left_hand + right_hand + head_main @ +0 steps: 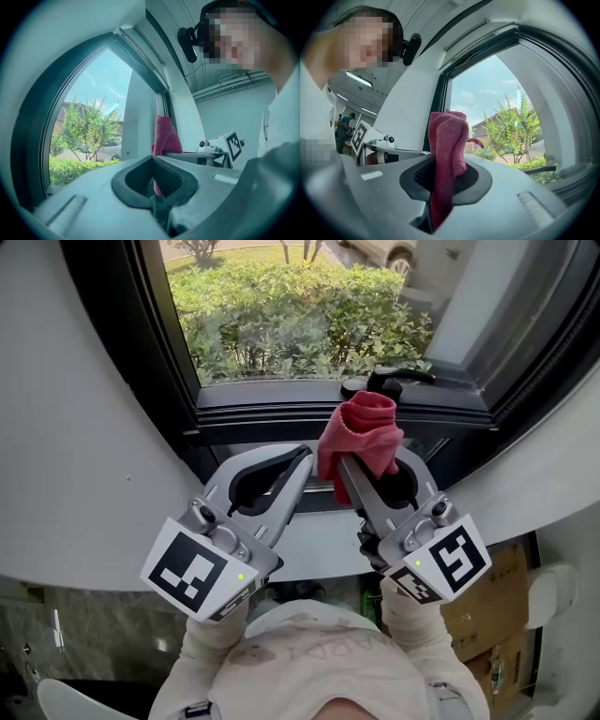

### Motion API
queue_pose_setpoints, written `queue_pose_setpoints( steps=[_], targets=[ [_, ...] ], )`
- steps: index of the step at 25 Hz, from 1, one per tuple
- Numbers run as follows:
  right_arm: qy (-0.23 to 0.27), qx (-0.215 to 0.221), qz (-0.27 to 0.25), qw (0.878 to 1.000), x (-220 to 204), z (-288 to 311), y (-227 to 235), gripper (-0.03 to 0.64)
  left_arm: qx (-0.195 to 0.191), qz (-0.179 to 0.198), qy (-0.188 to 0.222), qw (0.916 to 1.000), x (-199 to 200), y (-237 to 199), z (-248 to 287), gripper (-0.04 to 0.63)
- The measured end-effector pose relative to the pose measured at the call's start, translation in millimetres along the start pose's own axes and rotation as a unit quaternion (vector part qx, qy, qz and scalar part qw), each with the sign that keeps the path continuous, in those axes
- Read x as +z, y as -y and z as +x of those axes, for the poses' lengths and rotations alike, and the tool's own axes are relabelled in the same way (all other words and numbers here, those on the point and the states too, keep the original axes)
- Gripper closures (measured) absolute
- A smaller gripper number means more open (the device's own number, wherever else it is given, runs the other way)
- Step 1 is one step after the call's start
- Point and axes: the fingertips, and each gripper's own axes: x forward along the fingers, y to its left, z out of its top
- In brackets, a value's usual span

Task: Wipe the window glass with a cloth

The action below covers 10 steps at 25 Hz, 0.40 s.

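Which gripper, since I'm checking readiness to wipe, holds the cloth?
The right gripper: the red cloth is pinched in its shut jaws. The left gripper is shut on nothing.

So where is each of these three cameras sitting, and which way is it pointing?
Head view: worn on the head, looking steeply down at the window; both sleeves, left claw, right claw show.
Left gripper view: rides the left claw, looking along its shut jaws towards the window; the person shows at right.
Right gripper view: rides the right claw, looking along jaws shut on the red cloth; the person shows at left.
Shared: all three show the red cloth and window.
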Motion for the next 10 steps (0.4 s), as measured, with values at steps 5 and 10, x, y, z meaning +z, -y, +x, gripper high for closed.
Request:
queue_pose_setpoints(
  steps=[5,10],
  targets=[
    [0.002,0.002,0.005,1.000,0.1,-1.1,-0.7,0.545,0.002,0.000,0.000,1.0000,0.6,1.1,-0.8,0.593],
    [0.002,0.001,0.006,1.000,1.0,-2.0,0.2,0.545,0.003,0.002,0.000,1.0000,2.5,2.0,-1.4,0.594]
  ],
)
